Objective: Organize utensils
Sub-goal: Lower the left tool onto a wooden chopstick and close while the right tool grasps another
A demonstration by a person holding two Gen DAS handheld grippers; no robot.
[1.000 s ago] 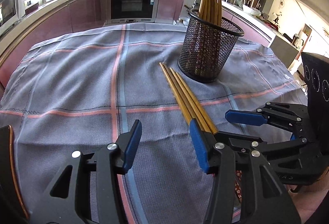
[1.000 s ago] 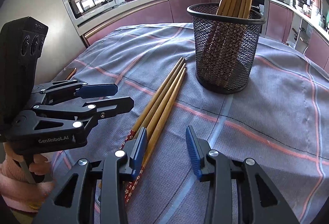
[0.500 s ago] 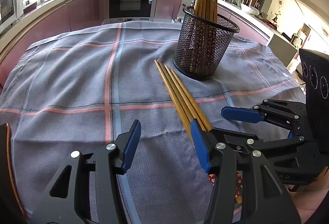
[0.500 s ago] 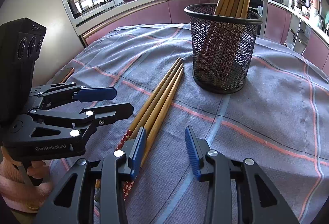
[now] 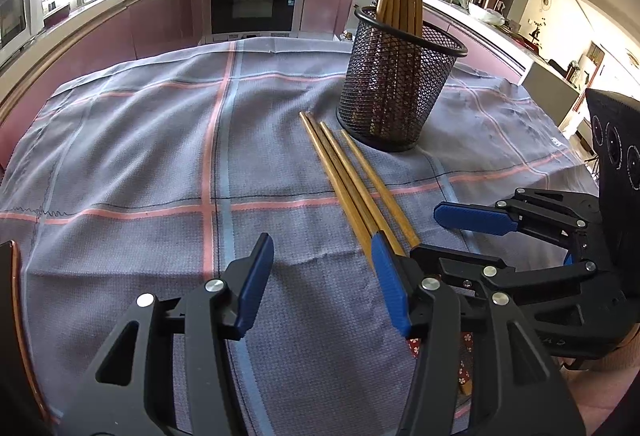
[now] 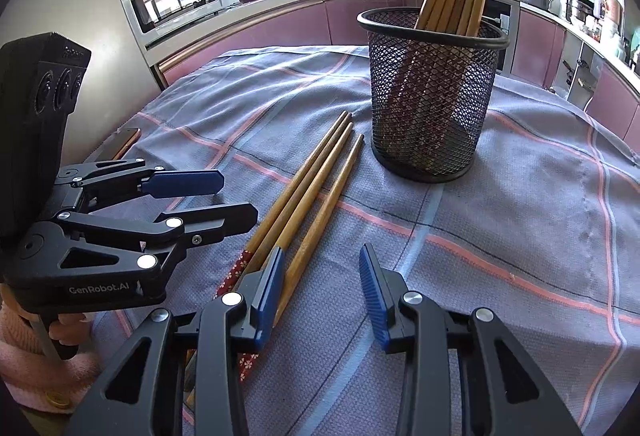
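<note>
We have both pairs of tongs low over the table (image 5: 120, 140), which is covered by a grey checked cloth (image 6: 520, 228), and neither holds anything yet. The left tongs (image 5: 320, 276) stand open with only bare cloth between the blue pads, and the loose chopsticks (image 5: 356, 180) run past the outside of the right-hand pad. The right tongs (image 6: 320, 288) are also open, though a little narrower; one chopstick of the loose bundle (image 6: 308, 204) passes beside the left-hand pad and seems to slip partly behind it, but nothing is pressed between the two pads. These loose chopsticks lie flat, side by side, with their thin tips pointing toward the black mesh cup (image 5: 396, 92) and stopping just beside its base, and their patterned red handle ends are nearest to us, which is likely why we come at them from this side. The cup stands upright and already holds several chopsticks, leaning against its rim with tips up. We judge that the loose ones belong there too, so the sorting is partly done. A phone (image 6: 126, 142) lies at the table's edge, clear of the work
</note>
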